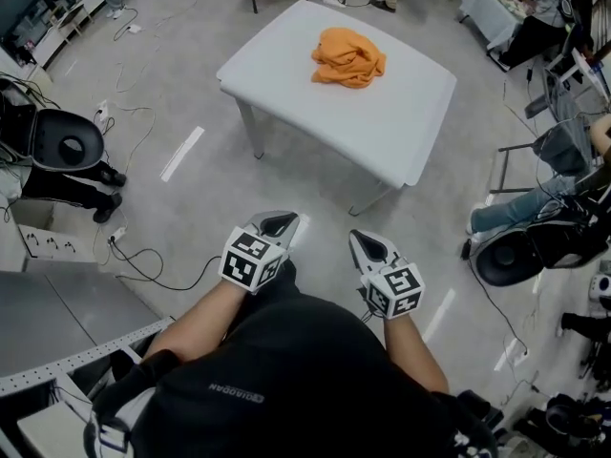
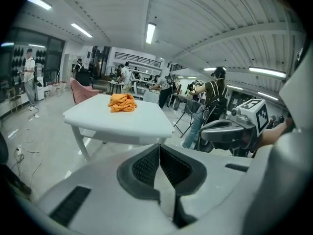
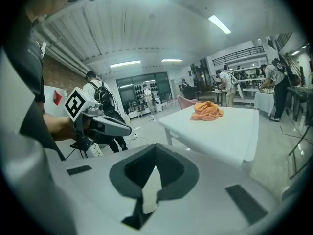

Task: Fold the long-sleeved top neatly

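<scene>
An orange long-sleeved top lies crumpled in a heap on a white table, toward its far side. It also shows in the left gripper view as the orange top and in the right gripper view as the orange top. My left gripper and right gripper hang over the floor, well short of the table's near edge. Both are shut with nothing between the jaws. The left gripper's tip and the right gripper's tip point toward the table.
Cables trail across the floor at left beside a black round stool. A grey bench stands at lower left. People and chairs crowd the right side. A second table stands far right.
</scene>
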Action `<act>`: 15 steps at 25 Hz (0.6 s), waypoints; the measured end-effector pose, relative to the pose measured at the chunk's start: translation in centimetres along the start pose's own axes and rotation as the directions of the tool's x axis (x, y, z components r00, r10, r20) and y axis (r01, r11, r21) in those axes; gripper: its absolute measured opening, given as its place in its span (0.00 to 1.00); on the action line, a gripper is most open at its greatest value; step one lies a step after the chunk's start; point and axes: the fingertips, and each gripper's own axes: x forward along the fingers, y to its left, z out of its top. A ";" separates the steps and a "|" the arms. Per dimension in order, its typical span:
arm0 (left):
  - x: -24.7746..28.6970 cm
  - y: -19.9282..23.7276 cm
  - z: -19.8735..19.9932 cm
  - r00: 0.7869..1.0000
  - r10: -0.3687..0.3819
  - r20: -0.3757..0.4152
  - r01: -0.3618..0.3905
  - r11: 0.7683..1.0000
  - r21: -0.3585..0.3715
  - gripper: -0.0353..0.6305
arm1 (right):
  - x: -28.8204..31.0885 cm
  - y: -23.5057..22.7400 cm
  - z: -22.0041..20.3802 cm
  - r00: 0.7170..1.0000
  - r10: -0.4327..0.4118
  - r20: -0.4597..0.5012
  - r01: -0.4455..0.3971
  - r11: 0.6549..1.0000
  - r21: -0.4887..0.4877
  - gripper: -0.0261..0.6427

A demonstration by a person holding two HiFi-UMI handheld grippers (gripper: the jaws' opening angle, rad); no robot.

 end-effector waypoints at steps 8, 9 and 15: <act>2.7 6.3 6.6 0.999 -0.020 0.044 0.019 1.000 0.021 0.06 | 5.9 -3.0 5.7 1.000 -0.018 0.006 0.019 0.999 -0.032 0.05; 2.9 7.0 7.0 0.999 -0.023 0.043 0.022 0.999 0.025 0.06 | 6.7 -3.3 6.2 1.000 -0.022 0.006 0.022 0.999 -0.031 0.05; 3.9 12.0 8.9 0.998 -0.035 0.049 0.033 0.999 0.040 0.06 | 11.5 -4.1 7.7 0.999 -0.030 -0.012 0.030 0.999 -0.020 0.05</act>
